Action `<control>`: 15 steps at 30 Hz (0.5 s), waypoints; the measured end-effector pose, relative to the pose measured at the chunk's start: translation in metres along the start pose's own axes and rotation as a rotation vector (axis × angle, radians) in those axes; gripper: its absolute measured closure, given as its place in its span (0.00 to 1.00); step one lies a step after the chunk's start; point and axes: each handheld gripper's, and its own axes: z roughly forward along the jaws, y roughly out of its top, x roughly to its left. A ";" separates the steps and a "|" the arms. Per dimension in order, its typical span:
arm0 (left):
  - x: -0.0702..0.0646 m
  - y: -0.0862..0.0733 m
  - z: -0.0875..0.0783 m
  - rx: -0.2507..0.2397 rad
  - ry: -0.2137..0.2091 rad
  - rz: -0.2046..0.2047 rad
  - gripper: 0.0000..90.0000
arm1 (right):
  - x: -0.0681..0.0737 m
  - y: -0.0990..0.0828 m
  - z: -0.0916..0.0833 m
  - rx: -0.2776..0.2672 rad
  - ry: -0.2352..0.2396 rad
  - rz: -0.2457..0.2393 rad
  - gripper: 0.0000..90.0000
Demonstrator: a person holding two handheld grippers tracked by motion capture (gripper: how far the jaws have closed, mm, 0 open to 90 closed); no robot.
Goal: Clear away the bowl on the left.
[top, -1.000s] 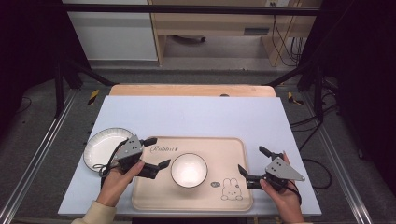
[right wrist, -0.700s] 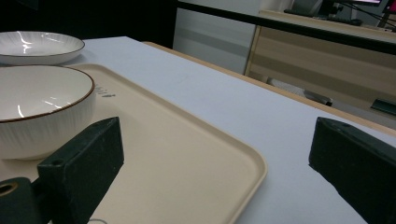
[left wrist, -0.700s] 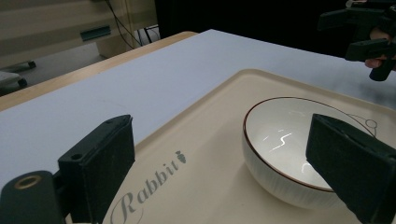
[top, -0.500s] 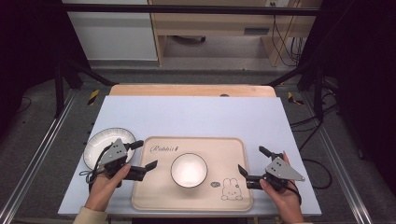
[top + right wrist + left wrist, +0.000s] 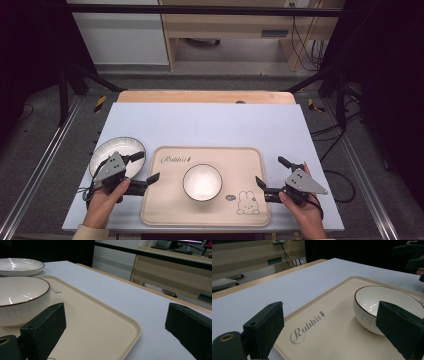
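High view shows the bowl [image 5: 202,182] sitting mid-tray [image 5: 170,210], the plate [image 5: 117,150] off at 9 o'clock, and both the left gripper [image 5: 142,167] and right gripper [image 5: 272,175] wide open, holding nothing, so little looks done.

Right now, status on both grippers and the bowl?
Left gripper open, right gripper open, flanking the beige rabbit-print tray. White dark-rimmed bowl sits centred on it, ungripped. White plate left, off tray.
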 end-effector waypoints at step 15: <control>0.012 -0.020 -0.027 -0.025 0.064 -0.016 0.09 | 0.000 0.001 -0.002 -0.011 -0.001 -0.001 0.04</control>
